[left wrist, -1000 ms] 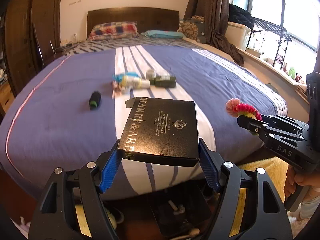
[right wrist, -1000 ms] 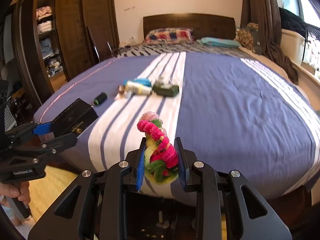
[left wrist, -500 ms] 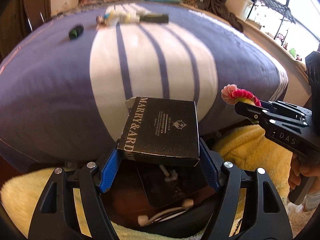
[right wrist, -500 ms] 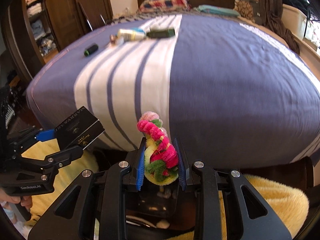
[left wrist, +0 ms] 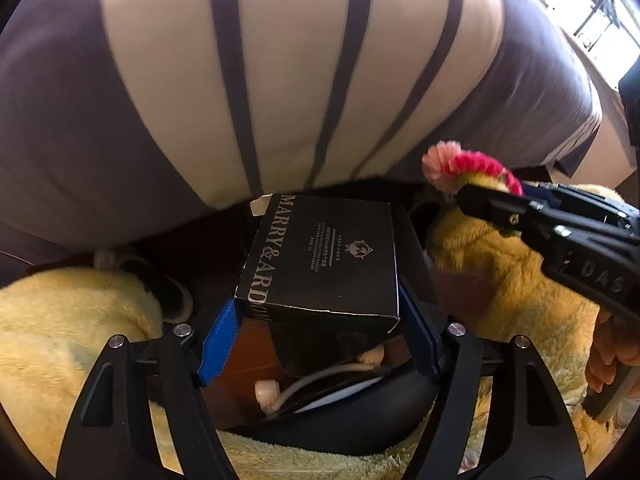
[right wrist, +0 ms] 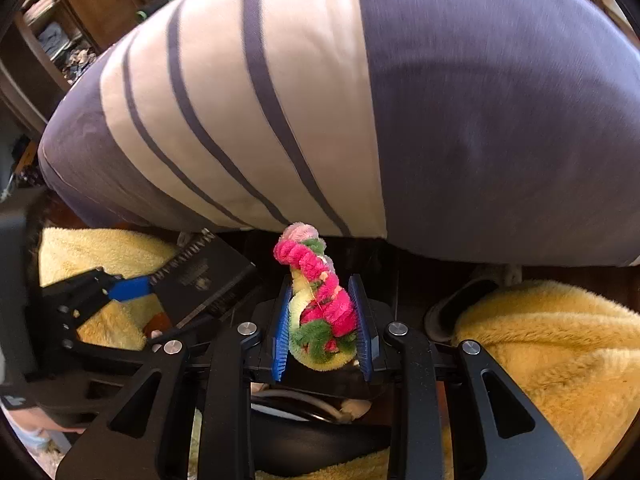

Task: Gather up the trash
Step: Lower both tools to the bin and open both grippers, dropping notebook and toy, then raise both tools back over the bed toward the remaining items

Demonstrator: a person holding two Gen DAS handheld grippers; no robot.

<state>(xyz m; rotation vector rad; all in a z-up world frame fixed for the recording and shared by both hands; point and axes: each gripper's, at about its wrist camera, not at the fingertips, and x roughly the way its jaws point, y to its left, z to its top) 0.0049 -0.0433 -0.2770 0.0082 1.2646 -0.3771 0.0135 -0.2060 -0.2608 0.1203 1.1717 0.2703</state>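
Observation:
My left gripper (left wrist: 320,336) is shut on a flat black box (left wrist: 324,260) with silver lettering, held level over a dark bin (left wrist: 340,412) on the floor. My right gripper (right wrist: 324,320) is shut on a bundle of pink, green and yellow fuzzy pipe cleaners (right wrist: 316,300), also above the dark bin (right wrist: 312,412). The bin holds white cord and small pale bits. The box and left gripper show at the left of the right wrist view (right wrist: 200,276); the pipe cleaners and right gripper show at the right of the left wrist view (left wrist: 464,168).
The foot of a bed with a purple and white striped cover (left wrist: 280,80) hangs just beyond the bin. A fluffy yellow rug (right wrist: 560,352) lies on both sides. A slipper (right wrist: 448,316) lies at the rug's edge. A wooden wardrobe (right wrist: 60,32) stands at the far left.
Both grippers have dropped and tilted down from the bed top to the floor at its foot, still holding the box and pipe cleaners. The bin now fills the lower view.

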